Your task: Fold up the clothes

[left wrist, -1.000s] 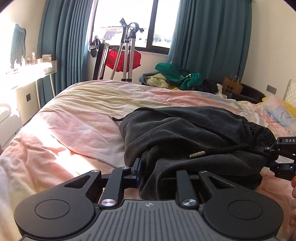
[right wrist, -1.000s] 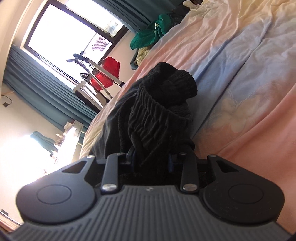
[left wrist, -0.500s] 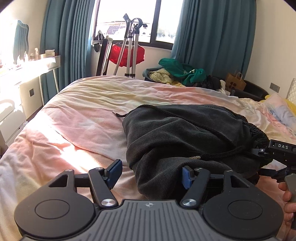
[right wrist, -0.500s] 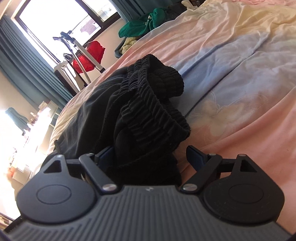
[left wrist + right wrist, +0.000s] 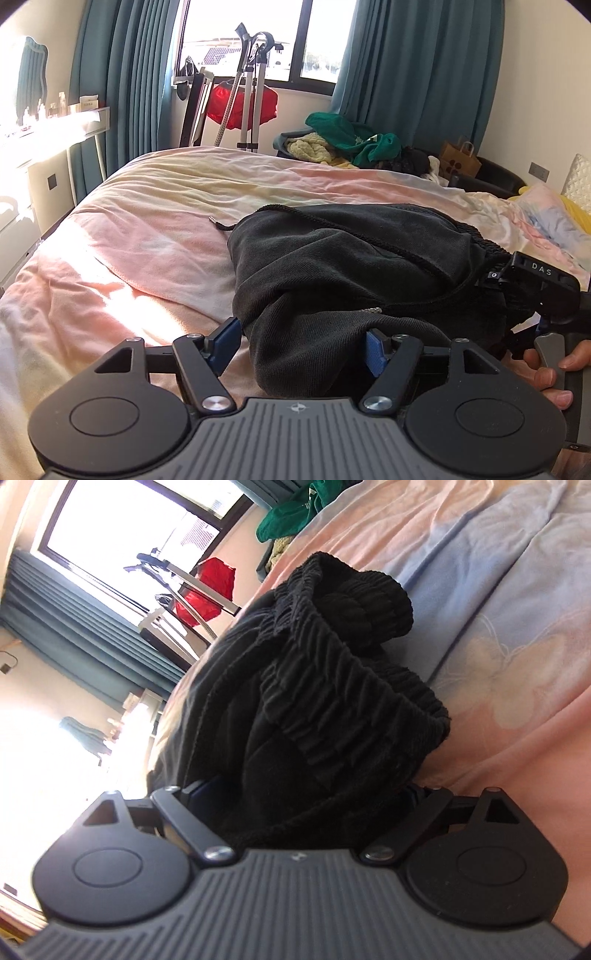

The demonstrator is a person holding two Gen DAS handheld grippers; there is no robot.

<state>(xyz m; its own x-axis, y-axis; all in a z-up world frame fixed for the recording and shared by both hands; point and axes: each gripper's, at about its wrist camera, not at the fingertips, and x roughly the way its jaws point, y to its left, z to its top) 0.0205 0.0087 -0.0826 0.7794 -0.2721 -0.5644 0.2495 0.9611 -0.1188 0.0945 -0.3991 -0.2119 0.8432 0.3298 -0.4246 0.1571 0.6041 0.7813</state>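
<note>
A dark grey pair of sweatpants point(image 5: 351, 266) lies bunched on the pastel bedsheet point(image 5: 147, 240), its drawstring point(image 5: 221, 224) trailing left. My left gripper point(image 5: 299, 345) is open at the garment's near edge, with a loose fold lying between the blue pads point(image 5: 225, 341). My right gripper point(image 5: 306, 794) is open too, its fingers spread around the ribbed black waistband point(image 5: 332, 672), which fills the gap. In the left wrist view the right gripper point(image 5: 535, 284) sits at the garment's right end, held by a hand point(image 5: 554, 373).
A heap of green and yellow clothes point(image 5: 351, 144) lies past the bed's far edge, next to a paper bag point(image 5: 458, 162). A drying rack with a red cloth point(image 5: 240, 103) stands by the window. A white desk point(image 5: 55, 125) is on the left and pillows point(image 5: 554, 214) on the right.
Both grippers were shut on the sweatpants a second ago and have opened, letting the cloth drop. The left one has drawn back a little; the right view has rolled.
</note>
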